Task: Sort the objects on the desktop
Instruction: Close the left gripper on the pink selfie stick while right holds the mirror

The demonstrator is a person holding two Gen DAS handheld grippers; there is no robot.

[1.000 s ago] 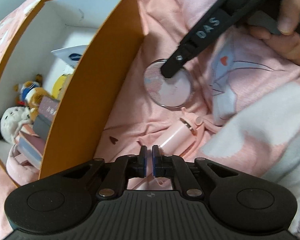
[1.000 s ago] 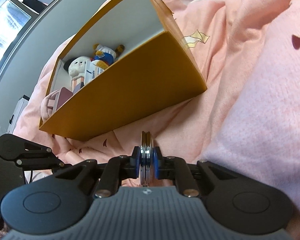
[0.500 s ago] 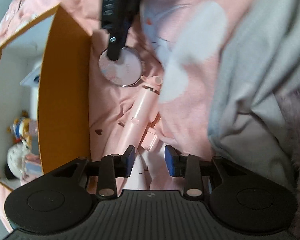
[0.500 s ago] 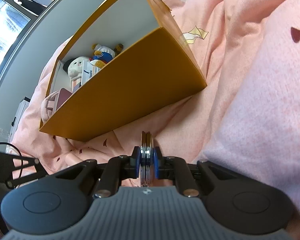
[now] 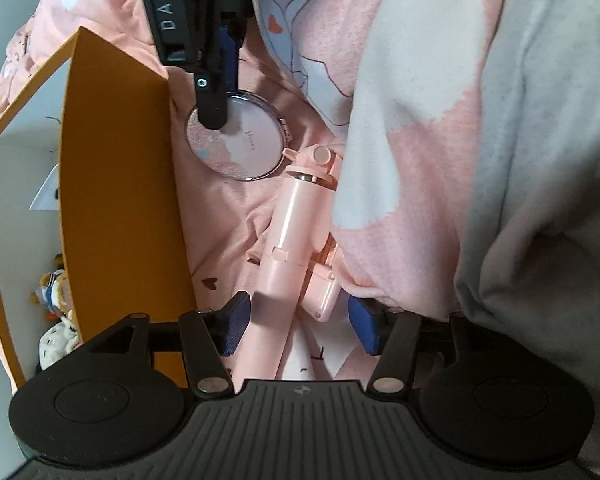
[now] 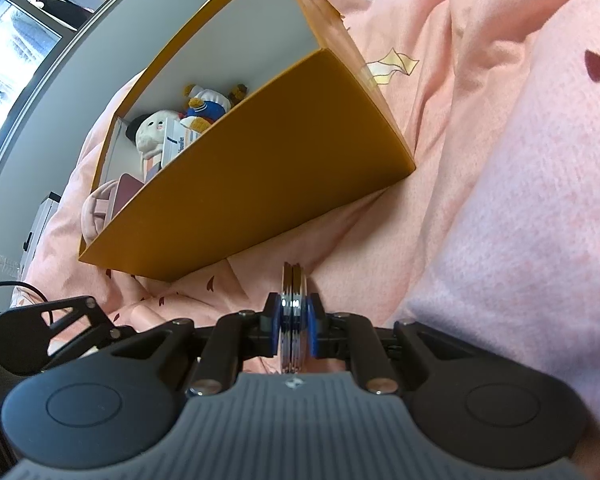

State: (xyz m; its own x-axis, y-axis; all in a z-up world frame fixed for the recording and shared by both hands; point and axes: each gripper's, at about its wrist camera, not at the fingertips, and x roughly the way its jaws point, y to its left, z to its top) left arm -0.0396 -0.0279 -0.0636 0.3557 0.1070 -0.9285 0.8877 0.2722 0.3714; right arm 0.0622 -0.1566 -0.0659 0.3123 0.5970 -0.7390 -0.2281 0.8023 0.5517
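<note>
A pink selfie stick [image 5: 288, 248] lies on the pink bedding, its lower part between the blue pads of my open left gripper [image 5: 300, 326]. A round compact mirror [image 5: 244, 144] lies just beyond it, next to the orange box [image 5: 116, 184]. My right gripper [image 6: 294, 328] is shut on the mirror's edge [image 6: 294, 300]; its black finger [image 5: 212, 96] shows over the mirror in the left wrist view. The box [image 6: 260, 168] holds plush toys [image 6: 172, 128] and small packets.
A pink and white fleece blanket [image 5: 440, 140] with a grey part [image 5: 540, 200] is bunched to the right of the selfie stick. The box wall stands close on the left. A grey wall and a window [image 6: 16, 52] lie beyond the bed.
My left gripper opened and moved forward, so its pads now stand on either side of the selfie stick. My right gripper stays shut on the mirror, hardly moved.
</note>
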